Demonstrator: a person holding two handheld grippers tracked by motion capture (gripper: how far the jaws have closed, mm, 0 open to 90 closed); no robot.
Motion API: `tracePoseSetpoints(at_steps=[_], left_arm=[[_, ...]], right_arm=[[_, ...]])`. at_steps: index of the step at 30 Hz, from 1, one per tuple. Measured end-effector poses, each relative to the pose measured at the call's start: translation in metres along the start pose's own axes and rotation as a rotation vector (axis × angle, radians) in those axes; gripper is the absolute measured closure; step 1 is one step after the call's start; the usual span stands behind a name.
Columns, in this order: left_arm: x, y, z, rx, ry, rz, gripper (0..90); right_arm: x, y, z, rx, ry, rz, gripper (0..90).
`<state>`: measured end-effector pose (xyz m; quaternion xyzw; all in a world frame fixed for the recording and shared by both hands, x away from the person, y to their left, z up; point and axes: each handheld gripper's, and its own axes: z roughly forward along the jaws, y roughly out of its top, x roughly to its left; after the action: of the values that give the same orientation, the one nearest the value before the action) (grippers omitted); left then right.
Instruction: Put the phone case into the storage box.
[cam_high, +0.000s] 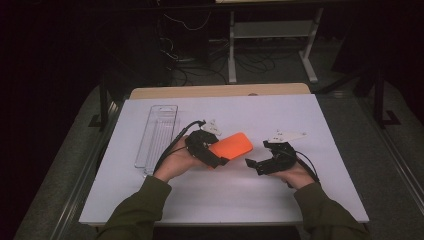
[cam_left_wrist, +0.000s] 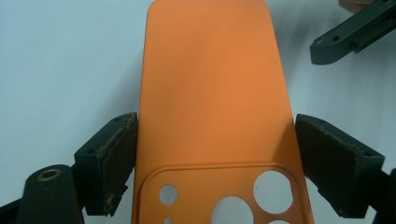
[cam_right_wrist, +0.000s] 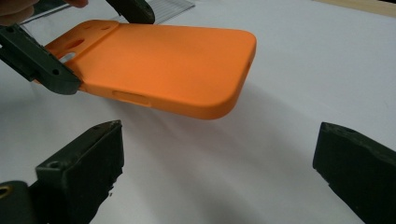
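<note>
Right gripper (cam_high: 252, 164) nearest, jaws wide apart with nothing between them, near the orange phone case (cam_high: 231, 146). Left gripper (cam_high: 217, 161) clamps the case by its camera-cutout end, lifted off the white table (cam_high: 300, 195). Clear tray (cam_high: 157, 134) lies farther back left

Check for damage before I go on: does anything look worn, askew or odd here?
The left gripper's pads look frayed and crumbly along their edges. The orange case they clamp looks intact, held off the table.
</note>
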<state>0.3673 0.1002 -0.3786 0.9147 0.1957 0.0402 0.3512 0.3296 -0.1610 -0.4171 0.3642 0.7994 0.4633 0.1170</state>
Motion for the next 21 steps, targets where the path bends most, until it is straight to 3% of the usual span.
tracePoseSetpoints(at_steps=[18,21], left_arm=[[-0.0018,0.0,0.0013,0.002,-0.008,-0.002,15.6],[-0.002,-0.0006,0.0015,0.007,-0.007,-0.004,15.6]], right_arm=[[-0.0007,-0.0018,0.0059,-0.021,-0.029,-0.014,1.1],[0.0,-0.0015,0.0056,-0.024,-0.032,-0.037,1.1]])
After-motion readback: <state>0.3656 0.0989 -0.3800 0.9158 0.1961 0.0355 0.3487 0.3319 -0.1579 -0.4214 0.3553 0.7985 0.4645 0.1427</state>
